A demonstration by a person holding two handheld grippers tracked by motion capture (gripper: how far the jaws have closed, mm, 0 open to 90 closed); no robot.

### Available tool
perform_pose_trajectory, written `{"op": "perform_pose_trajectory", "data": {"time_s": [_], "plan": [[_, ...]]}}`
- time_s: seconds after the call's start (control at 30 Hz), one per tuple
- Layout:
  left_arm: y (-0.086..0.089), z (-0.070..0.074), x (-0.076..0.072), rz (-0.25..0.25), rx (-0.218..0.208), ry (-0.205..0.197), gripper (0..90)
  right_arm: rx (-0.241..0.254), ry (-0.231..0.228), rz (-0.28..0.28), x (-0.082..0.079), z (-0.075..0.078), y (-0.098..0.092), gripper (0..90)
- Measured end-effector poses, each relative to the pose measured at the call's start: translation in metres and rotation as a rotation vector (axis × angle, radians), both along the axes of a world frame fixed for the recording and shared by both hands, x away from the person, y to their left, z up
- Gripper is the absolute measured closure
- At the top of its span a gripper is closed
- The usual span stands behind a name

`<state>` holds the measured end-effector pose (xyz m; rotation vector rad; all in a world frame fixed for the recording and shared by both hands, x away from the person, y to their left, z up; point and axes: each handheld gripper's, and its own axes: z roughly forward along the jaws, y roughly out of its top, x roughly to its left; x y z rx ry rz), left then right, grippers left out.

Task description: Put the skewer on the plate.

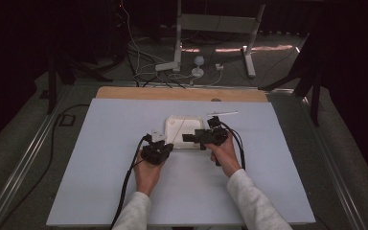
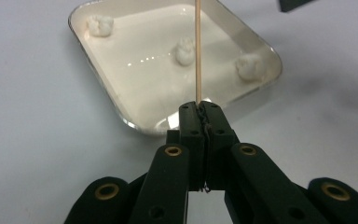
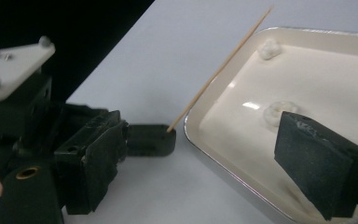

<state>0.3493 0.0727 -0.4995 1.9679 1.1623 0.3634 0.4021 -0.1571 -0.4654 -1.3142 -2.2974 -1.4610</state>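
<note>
A white square tray lies in the middle of the table with three small white lumps in it. My left gripper is shut on the end of a thin wooden skewer, which reaches out over the tray. It sits at the tray's near left corner. My right gripper stands open at the tray's near right side, its pads wide apart over the tray's rim with nothing pressed between them. In the right gripper view, the skewer slants up from the left gripper's tip.
The tray rests on a pale sheet covering the table. A thin white strip lies just behind the tray. A wooden edge runs along the far side. Cables and metal stand legs sit on the floor beyond.
</note>
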Motion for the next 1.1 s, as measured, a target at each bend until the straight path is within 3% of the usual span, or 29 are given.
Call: {"op": "perform_pose_trajectory", "data": {"time_s": [0.17, 0.33, 0.63, 1.0, 1.03, 1.1], "plan": [[-0.007, 0.001, 0.01, 0.019, -0.007, 0.01, 89.6, -0.038, -0.072, -0.018, -0.012, 0.007, -0.006, 14.8], [-0.014, 0.002, 0.02, 0.022, 0.009, 0.023, 89.5, -0.054, -0.117, -0.04, -0.024, 0.008, -0.015, 14.7], [-0.024, -0.009, 0.034, 0.051, 0.067, 0.072, 89.3, -0.057, -0.143, -0.075, -0.036, 0.005, -0.034, 14.5], [-0.024, -0.015, 0.044, 0.107, 0.073, 0.111, 88.8, -0.082, -0.163, -0.073, -0.047, 0.002, -0.038, 14.5], [-0.024, -0.016, 0.044, 0.105, 0.071, 0.114, 88.0, -0.083, -0.165, -0.073, -0.047, 0.002, -0.039, 14.5], [-0.025, -0.016, 0.043, 0.11, 0.072, 0.108, 78.0, -0.083, -0.165, -0.071, -0.048, 0.002, -0.039, 14.4]]}}
